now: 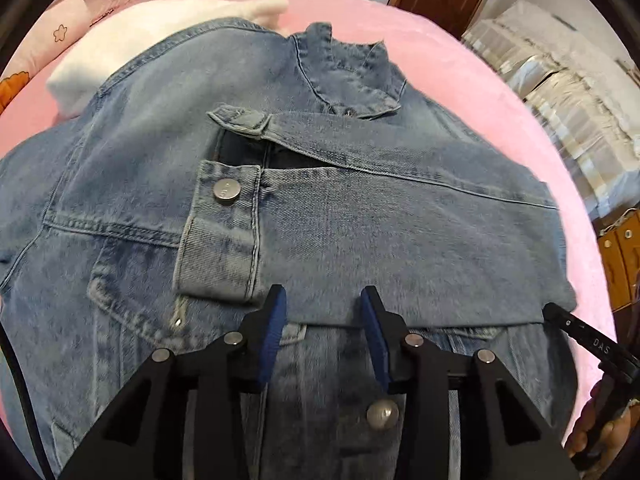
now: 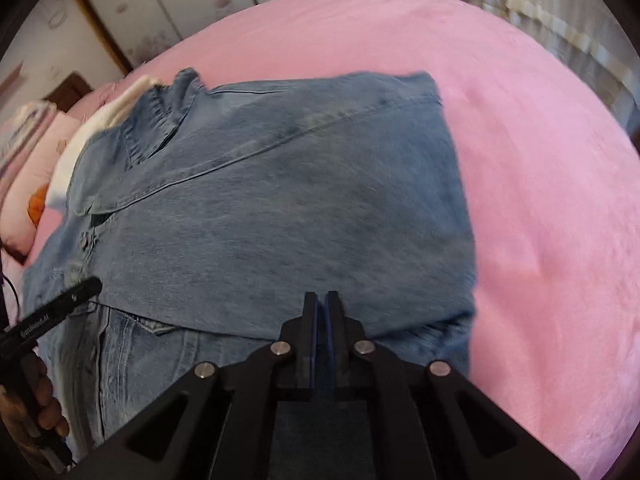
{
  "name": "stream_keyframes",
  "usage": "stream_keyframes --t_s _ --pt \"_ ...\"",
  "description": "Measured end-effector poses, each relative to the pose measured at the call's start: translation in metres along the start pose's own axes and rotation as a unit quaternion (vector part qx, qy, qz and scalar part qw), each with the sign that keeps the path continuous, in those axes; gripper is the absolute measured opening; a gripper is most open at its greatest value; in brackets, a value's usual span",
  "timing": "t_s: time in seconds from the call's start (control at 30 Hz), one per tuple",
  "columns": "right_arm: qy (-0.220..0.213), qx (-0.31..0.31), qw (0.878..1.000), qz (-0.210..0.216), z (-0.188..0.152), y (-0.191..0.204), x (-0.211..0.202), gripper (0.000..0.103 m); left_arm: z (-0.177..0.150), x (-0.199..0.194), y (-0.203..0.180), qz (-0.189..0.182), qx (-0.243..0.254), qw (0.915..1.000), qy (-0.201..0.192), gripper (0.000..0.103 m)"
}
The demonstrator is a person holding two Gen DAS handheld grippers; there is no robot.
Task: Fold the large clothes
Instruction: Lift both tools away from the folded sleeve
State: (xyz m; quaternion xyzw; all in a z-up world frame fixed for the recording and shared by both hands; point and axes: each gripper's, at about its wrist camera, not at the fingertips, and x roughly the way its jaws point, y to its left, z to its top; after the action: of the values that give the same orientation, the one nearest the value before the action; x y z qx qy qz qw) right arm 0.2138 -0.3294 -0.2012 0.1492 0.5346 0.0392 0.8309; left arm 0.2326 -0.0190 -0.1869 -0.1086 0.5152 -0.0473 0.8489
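A pink bed (image 1: 460, 52) carries the denim jacket (image 1: 360, 232), lying flat with both sleeves folded across its front. The left hand-held gripper (image 1: 324, 300) hovers over the sleeve edge, jaws partly apart and empty. The right hand-held gripper (image 2: 321, 300) has its jaws together, seemingly with nothing between.

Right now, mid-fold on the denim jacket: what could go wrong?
1. The left gripper stands open with nothing pinched, so the folded sleeve may slide back.
2. The cuff lies loose beside its fingertips and could snag.
3. The right gripper is shut just over the sleeve's edge; it may drag the layer on the pink blanket.
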Motion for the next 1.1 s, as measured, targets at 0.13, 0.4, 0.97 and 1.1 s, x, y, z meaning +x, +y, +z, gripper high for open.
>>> stream_keyframes --t_s 0.13,0.4,0.97,1.1 --pt "-0.011 0.013 1.000 -0.011 -0.010 -0.007 -0.023 0.005 -0.001 -0.018 -0.006 0.029 0.010 0.9995 -0.011 0.044" --pt "-0.059 -0.020 0.998 -0.025 -0.028 0.026 -0.081 0.005 -0.004 -0.084 -0.019 0.032 0.020 0.9968 -0.071 0.070" --pt "-0.143 -0.081 0.986 0.006 -0.056 0.144 -0.167 0.034 -0.014 -0.194 0.010 0.030 0.035 0.9910 -0.126 0.078" --pt "-0.146 -0.103 0.984 0.014 -0.066 0.171 -0.171 0.034 -0.018 -0.218 0.024 0.039 0.039 0.9883 -0.142 0.079"
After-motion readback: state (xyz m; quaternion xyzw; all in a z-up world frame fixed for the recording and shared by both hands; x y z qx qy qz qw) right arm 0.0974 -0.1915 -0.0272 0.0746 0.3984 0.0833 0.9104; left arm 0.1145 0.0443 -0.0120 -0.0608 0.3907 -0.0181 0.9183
